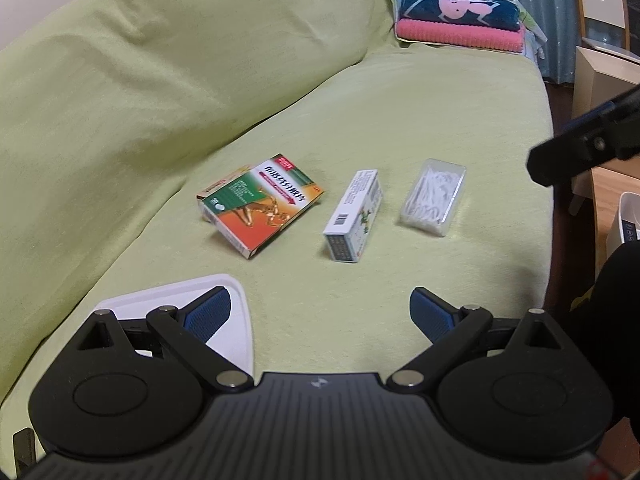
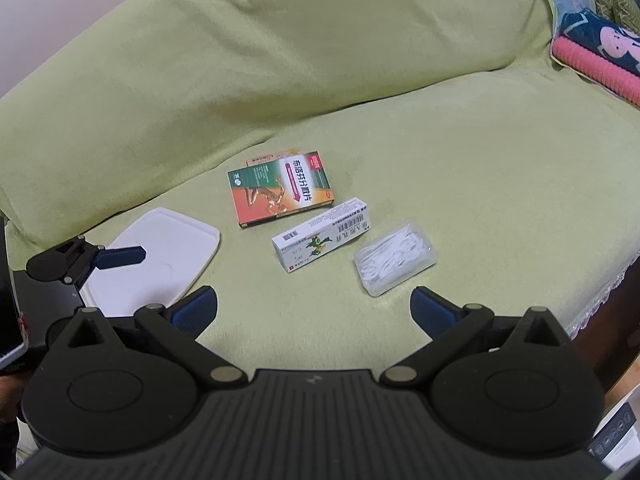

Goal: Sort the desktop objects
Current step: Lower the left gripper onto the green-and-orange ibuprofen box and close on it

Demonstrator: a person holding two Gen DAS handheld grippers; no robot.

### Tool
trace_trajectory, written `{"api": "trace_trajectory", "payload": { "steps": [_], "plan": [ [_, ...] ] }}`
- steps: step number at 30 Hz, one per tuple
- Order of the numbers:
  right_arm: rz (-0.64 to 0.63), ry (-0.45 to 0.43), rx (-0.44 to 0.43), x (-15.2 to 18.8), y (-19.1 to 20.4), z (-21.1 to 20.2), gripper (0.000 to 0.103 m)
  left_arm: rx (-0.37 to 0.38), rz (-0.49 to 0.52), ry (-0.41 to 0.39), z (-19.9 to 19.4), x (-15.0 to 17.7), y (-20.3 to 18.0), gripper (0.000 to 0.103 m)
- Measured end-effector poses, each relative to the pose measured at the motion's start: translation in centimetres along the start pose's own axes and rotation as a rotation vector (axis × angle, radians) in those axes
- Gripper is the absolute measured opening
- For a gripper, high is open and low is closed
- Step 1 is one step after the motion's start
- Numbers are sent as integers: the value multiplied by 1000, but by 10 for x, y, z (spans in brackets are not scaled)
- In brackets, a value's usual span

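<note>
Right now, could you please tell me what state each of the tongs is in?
Left tongs: open, holding nothing, above the sofa seat.
Right tongs: open, holding nothing.

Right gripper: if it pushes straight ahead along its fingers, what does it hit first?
Probably the white ointment box, lying roughly on the centre line beyond the open right gripper. The clear floss-pick case sits just right of that line and looks about as near, so depth is uncertain. Only bare green sofa cover comes before them.

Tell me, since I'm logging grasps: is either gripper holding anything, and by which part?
Nothing is held. The left gripper and right gripper are both open and empty above the sofa.
</note>
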State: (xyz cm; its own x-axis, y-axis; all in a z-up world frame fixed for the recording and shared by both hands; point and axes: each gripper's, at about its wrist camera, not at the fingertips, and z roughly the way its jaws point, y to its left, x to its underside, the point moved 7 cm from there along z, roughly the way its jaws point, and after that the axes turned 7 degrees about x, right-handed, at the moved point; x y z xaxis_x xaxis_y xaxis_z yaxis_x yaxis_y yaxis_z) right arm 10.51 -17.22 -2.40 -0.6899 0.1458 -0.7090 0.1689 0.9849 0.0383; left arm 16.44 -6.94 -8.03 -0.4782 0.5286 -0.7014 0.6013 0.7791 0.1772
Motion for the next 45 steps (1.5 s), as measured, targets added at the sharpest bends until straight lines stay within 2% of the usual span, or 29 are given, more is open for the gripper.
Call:
{"api": "trace_trajectory", "payload": {
  "steps": [8,19,23,29,37,45],
  "plan": [
    [28,-7,11,-2,-4,9,102,-3,17,4,15,-6,22,97],
    [17,-21,-19,-23,11,38,102,4,83,4,45,-26,55,94],
    [23,-26,-29,-30,16,52,102,32,78,-4,60,-34,71,90],
    [20,-24,-43,-35,22,70,102,39,46,28,92,-39,102,84],
    [-10,-2,-46,-45,30,101,102,65,8,59,126,-40,128,81],
    [-48,-27,-13,-61,28,130,102,104,-35,79,146,-42,142,79]
  ]
}}
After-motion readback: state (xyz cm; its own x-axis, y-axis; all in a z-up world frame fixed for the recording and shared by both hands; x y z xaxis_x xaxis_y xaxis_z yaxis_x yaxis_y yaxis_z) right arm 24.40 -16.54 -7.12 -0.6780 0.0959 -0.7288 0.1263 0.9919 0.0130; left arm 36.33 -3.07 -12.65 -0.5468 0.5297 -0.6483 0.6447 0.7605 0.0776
